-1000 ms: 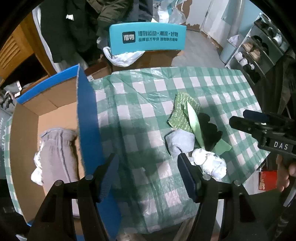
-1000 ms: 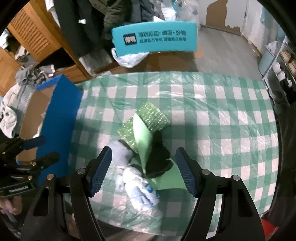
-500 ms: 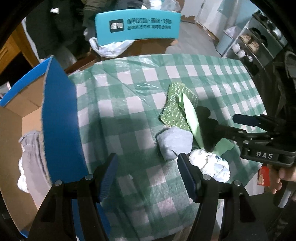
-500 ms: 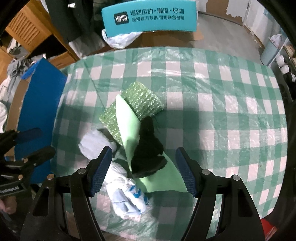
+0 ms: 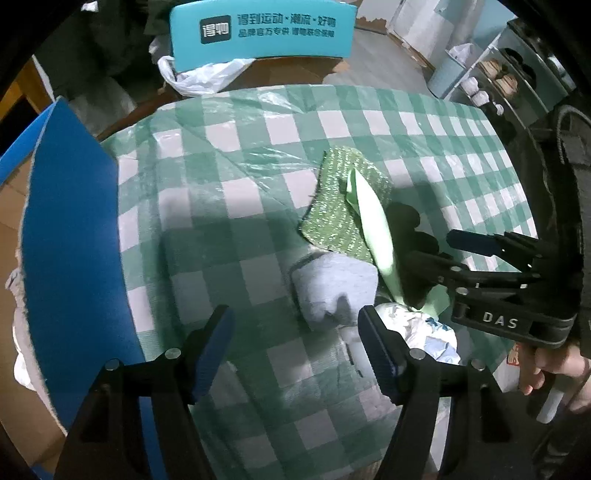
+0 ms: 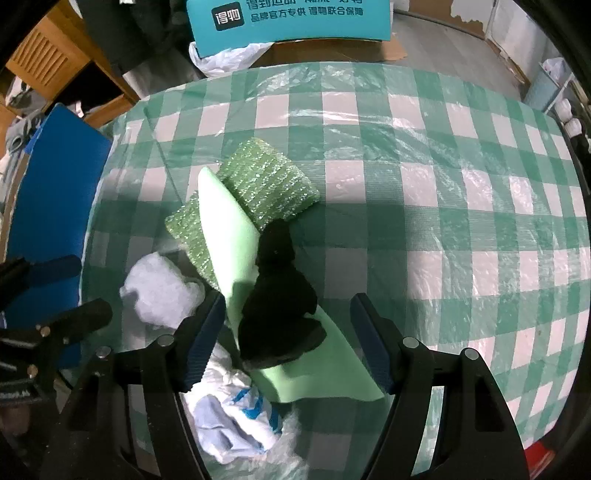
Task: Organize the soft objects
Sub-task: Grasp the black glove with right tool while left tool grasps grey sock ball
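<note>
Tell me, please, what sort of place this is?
Probably a lived-in home room used for sorting. A table with a green-and-white checked plastic-covered cloth, a wooden louvred cabinet beside hanging dark clothes, and a shoe rack.

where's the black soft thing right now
In the right wrist view the black soft thing lies on the pale green foam sheet, between the open right claw's fingers.
</note>
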